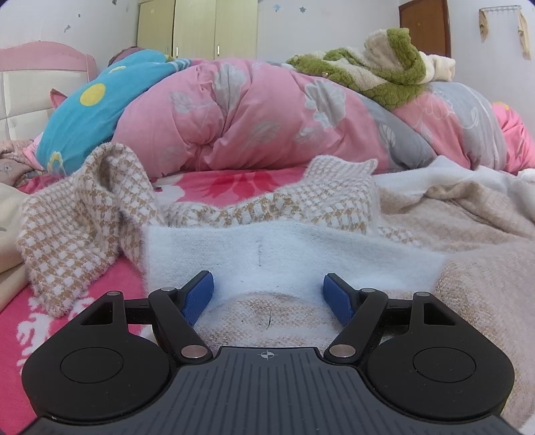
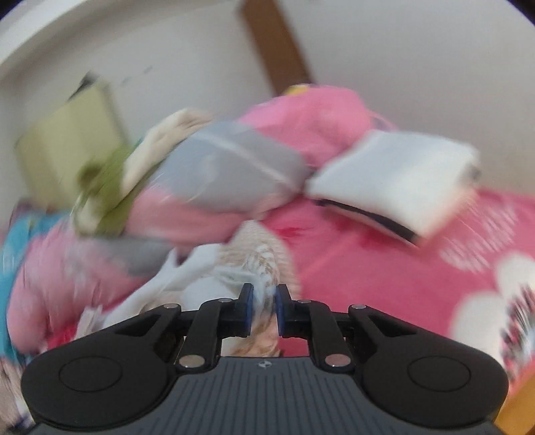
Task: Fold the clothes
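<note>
We are in a bedroom, and we work on a bed with a bright pink sheet (image 1: pixel 230 182) that has big white and red flowers on it. Our left gripper (image 1: pixel 268 289) is wide open, its blue pads (image 1: pixel 197 294) far apart, and it holds nothing. It hangs low over a soft sweater (image 1: pixel 294 247) that lies spread on the sheet. The sweater is beige outside and fluffy white inside, with tan and white checked parts (image 1: pixel 83 214) bunched up on the left and along the far edge.

Behind the sweater is a big puffy pink quilt (image 1: pixel 254 117) with grey leaves on it. A green and cream fuzzy blanket (image 1: pixel 378 67) lies on top of the quilt. A blue pillow (image 1: pixel 87 110) with yellow dots leans on its left side. A pink headboard (image 1: pixel 43 57) stands at the far left. At the back wall we see a pale yellow wardrobe (image 1: pixel 197 26) and a brown door (image 1: pixel 424 26). Small star stickers dot the white wall.

The right wrist picture is very blurry. Our right gripper (image 2: pixel 264 309) is nearly closed and pinches a bit of the sweater's cloth (image 2: pixel 264 267) between its pads. Farther away on the pink sheet lies a white folded thing (image 2: pixel 394 180) beside the quilt.
</note>
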The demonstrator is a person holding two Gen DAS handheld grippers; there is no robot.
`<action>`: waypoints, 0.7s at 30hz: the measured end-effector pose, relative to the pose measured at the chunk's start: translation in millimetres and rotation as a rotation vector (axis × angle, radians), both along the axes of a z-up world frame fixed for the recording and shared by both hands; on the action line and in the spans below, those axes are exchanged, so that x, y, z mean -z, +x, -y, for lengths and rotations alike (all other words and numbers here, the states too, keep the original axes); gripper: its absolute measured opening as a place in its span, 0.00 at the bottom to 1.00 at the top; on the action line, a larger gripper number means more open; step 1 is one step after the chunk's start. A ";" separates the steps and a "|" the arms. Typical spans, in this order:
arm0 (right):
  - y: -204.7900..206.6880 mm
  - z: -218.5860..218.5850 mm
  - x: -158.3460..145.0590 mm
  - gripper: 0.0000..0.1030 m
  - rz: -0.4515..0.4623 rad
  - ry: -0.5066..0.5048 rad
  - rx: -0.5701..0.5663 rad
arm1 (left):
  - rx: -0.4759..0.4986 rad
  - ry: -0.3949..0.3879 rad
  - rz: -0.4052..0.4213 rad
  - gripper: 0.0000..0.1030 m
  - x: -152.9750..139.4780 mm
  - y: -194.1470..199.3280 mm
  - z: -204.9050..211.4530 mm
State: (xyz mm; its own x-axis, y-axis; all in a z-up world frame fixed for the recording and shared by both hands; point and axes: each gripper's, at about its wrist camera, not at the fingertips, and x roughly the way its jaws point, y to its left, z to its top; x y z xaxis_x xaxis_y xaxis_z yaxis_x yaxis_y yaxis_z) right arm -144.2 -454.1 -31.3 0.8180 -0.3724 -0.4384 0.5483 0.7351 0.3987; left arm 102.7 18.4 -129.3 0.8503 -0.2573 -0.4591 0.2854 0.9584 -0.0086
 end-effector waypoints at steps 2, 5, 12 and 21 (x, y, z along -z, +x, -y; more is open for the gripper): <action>-30.8 4.6 22.3 0.13 0.011 0.045 0.060 | -0.003 0.004 0.001 0.72 -0.1 0.0 0.5; -56.8 1.6 69.5 0.08 -0.034 0.121 0.130 | -0.005 0.009 0.001 0.72 -0.4 0.0 1.1; -97.9 -0.6 119.4 0.09 0.011 0.258 0.243 | -0.021 -0.054 -0.014 0.72 -10.3 -13.2 -20.7; -81.6 -35.0 62.0 0.13 0.081 0.179 0.153 | -0.046 -0.161 -0.037 0.72 -26.5 -35.0 -56.7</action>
State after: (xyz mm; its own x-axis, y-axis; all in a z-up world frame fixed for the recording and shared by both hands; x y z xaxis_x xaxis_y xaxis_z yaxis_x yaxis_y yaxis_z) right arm -225.7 -419.1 -93.3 0.7934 -0.4171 -0.4433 0.6086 0.5599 0.5623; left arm 67.7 75.1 -102.8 0.8462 -0.2911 -0.4463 0.2378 0.9559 -0.1726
